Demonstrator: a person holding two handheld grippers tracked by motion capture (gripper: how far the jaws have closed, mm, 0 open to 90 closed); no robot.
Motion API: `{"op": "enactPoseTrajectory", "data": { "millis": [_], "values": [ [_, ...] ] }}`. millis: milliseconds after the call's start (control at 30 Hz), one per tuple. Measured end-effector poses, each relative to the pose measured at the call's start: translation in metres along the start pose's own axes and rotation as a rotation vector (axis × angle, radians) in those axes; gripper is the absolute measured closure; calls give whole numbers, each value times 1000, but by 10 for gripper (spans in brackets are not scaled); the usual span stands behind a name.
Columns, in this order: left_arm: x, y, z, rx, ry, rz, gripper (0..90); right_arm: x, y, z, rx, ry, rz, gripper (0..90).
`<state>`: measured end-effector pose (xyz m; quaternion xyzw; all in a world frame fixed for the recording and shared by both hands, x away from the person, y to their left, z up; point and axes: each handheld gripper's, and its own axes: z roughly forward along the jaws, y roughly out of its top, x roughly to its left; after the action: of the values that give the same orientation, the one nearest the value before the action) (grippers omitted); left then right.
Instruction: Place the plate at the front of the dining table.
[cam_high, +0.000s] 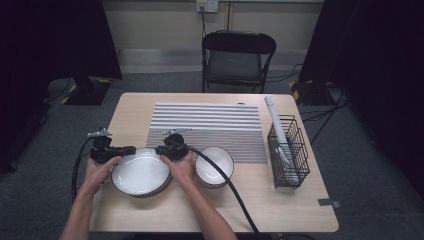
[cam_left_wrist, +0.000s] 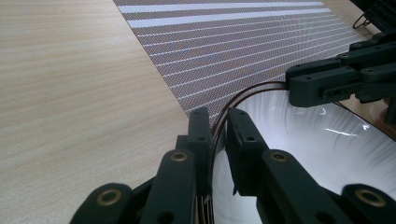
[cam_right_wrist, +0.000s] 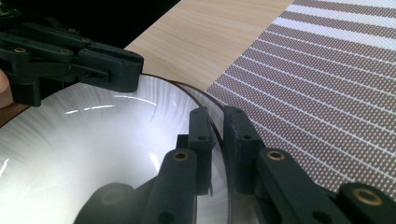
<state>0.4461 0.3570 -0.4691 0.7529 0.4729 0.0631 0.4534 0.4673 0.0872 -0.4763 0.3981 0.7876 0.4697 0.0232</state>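
Observation:
A wide white plate (cam_high: 141, 174) with a dark rim lies on the wooden table (cam_high: 280, 210) near its front left. My left gripper (cam_high: 127, 149) is shut on the plate's left rim, and my right gripper (cam_high: 162, 150) is shut on its right rim. In the left gripper view the jaws (cam_left_wrist: 218, 114) straddle the brown rim of the plate (cam_left_wrist: 303, 140), with the right gripper (cam_left_wrist: 327, 84) across it. In the right gripper view the jaws (cam_right_wrist: 217, 112) pinch the rim of the plate (cam_right_wrist: 93, 140), and the left gripper (cam_right_wrist: 107, 67) is opposite.
A small stack of white bowls (cam_high: 215, 165) sits just right of the plate. A striped placemat (cam_high: 210, 125) covers the table's middle. A black wire basket (cam_high: 287, 150) holding a long white item stands at the right. A black folding chair (cam_high: 237, 60) is behind the table.

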Motion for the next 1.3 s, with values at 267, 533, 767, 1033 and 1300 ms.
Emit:
{"op": "enactPoseTrajectory", "data": {
  "millis": [267, 533, 767, 1033, 1300],
  "values": [
    [1, 0, -1, -1, -5, -5, 806, -1, -3, 1, 20, 12, 13, 820],
    [2, 0, -2, -10, -11, -27, 805, -3, -2, 3, -2, 28, 30, 826],
    [3, -1, 3, 19, -26, -27, 760, -3, -1, 4, -18, 33, 32, 827],
    [4, -3, 2, -7, -29, -7, 777, -2, -1, 4, -22, 27, 18, 827],
    [3, -1, 0, -2, -20, -9, 786, -2, -1, 4, -25, 26, 19, 826]
  ]
}}
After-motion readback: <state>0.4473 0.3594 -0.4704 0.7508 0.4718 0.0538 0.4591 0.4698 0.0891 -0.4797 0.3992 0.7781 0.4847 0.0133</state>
